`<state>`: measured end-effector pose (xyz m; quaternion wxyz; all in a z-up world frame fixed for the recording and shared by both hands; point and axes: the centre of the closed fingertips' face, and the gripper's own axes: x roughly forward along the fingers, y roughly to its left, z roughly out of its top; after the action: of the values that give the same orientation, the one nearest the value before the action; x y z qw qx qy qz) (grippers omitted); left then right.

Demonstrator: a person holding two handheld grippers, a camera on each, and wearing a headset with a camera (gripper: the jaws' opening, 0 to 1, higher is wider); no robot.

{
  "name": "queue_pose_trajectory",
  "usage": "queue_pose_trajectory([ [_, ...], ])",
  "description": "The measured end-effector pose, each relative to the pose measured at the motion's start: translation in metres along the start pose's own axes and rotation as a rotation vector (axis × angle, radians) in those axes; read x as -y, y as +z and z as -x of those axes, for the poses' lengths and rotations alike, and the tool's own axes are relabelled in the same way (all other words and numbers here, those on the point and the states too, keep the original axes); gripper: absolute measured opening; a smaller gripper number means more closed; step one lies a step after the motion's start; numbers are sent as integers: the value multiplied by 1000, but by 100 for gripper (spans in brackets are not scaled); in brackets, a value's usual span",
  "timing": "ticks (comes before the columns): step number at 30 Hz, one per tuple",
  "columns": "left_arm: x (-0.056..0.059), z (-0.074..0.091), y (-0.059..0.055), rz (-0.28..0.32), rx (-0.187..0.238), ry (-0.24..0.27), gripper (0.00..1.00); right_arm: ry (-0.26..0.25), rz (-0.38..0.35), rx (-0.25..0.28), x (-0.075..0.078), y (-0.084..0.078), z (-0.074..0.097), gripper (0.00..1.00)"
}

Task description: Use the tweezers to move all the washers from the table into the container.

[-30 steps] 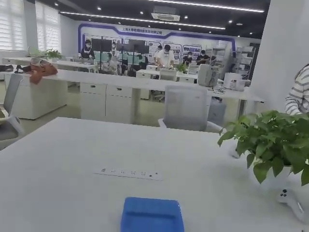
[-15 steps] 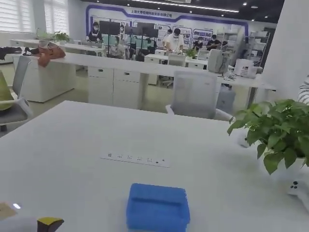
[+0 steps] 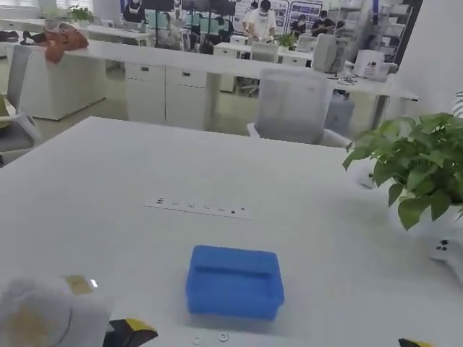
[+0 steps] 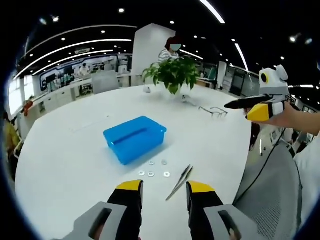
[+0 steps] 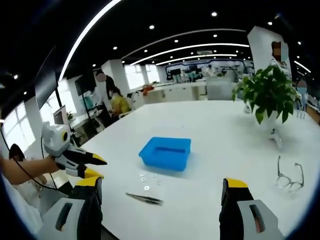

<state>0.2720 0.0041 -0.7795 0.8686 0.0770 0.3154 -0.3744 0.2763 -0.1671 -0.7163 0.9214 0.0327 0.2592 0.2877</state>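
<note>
A blue container [image 3: 234, 280] sits on the white table, near the front. Several small washers [image 3: 223, 337] lie just in front of it; they also show as washers [image 4: 154, 171] and washers [image 5: 147, 181]. The metal tweezers [image 4: 180, 181] lie on the table beside the washers, untouched, seen again as tweezers [image 5: 144, 198]. My left gripper [image 4: 164, 192] hovers open above the tweezers and washers, its tip at the head view's lower left as left gripper [image 3: 129, 334]. My right gripper [image 5: 161, 200] stands wide open, holding nothing, some way back from the tweezers.
A potted plant [image 3: 416, 170] stands at the table's right. A pair of glasses [image 5: 290, 175] lies near it. A power strip [image 3: 197, 207] is set into the table behind the container. Office chairs and desks stand beyond the far edge.
The head camera has tilted down, so the container sits higher in the picture. The washers and both gripper tips have come into view at the bottom edge.
</note>
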Motion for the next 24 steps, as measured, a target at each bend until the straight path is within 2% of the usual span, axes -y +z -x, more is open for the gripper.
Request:
queue_pose_trajectory([
  [1, 2, -4, -4, -22, -23, -16, 32, 2, -2, -8, 0, -2, -1, 99],
  [2, 7, -10, -10, -38, -56, -55, 31, 5, -1, -16, -1, -4, -2, 99],
  [5, 13, -23, -21, -38, -99, -105, 26, 10, 17, -43, -3, -10, -5, 99],
  [6, 13, -27, -24, -39, -111, -107, 23, 12, 23, -55, -3, -13, -5, 99],
  [10, 15, -44, -37, -79, -146, -130, 20, 20, 56, -91, -4, -19, -7, 99],
  [14, 15, -56, -48, -88, -167, -142, 19, 40, 66, -123, -7, -25, -11, 99],
  [18, 13, -61, -53, -110, -173, -151, 17, 60, 70, -155, -10, -33, -18, 99],
  [20, 12, -64, -54, -142, -166, -150, 17, 74, 65, -158, -13, -34, -22, 99],
  [21, 14, -64, -57, -168, -178, -168, 16, 83, 61, -159, -15, -33, -26, 99],
  [24, 14, -68, -59, -182, -180, -172, 13, 112, 58, -149, -22, -30, -33, 99],
])
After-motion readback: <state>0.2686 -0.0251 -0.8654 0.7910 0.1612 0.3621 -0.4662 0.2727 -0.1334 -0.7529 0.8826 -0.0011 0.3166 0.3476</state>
